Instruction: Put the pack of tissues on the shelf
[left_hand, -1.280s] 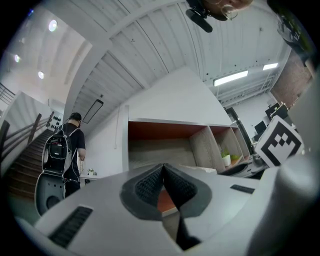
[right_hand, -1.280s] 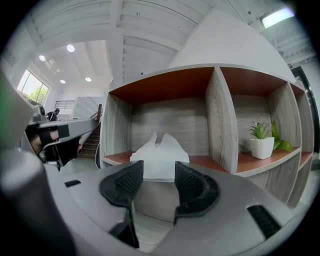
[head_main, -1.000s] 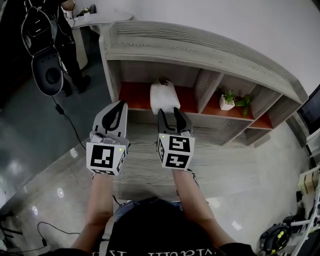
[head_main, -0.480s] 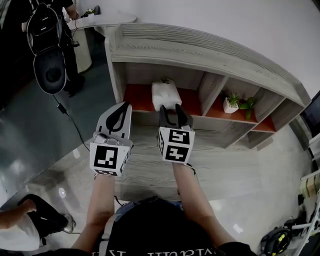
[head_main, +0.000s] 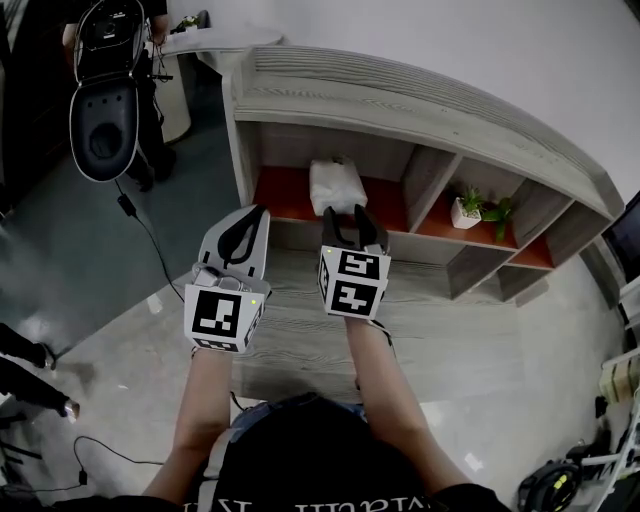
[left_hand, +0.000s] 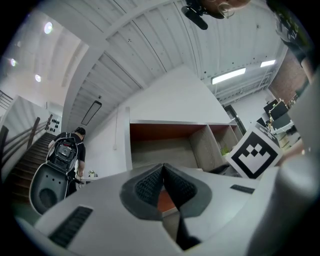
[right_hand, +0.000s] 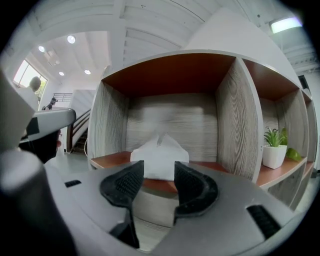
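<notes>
In the head view, the pack of tissues (head_main: 338, 185) is lying on the red floor of the shelf's (head_main: 420, 105) leftmost compartment, around the middle and reaching toward the front edge. The right gripper (head_main: 345, 215) is hovering just in front of that edge, pointing at the pack with its two jaws apart and not touching it. The pack seems to be resting on the shelf by its own weight, so the placing looks done. The left gripper (head_main: 252, 218) is hanging beside the right one, off toward the compartment's left wall. A small potted plant (head_main: 467, 207) is sitting in the next compartment to the right, well apart from the pack.

In the left gripper view, the left gripper's (left_hand: 163, 172) jaws are pressing together with nothing between them. This hand is probably idling, since one gripper is enough for a light pack.

In the right gripper view, the right gripper (right_hand: 159, 170) is holding its jaws open, and the pack of tissues (right_hand: 159, 150) is showing through the gap, farther in on the compartment floor. Neither pad is pressing on it. The open jaws are likely there so the gripper can draw straight back without dragging the pack off the front edge.
</notes>
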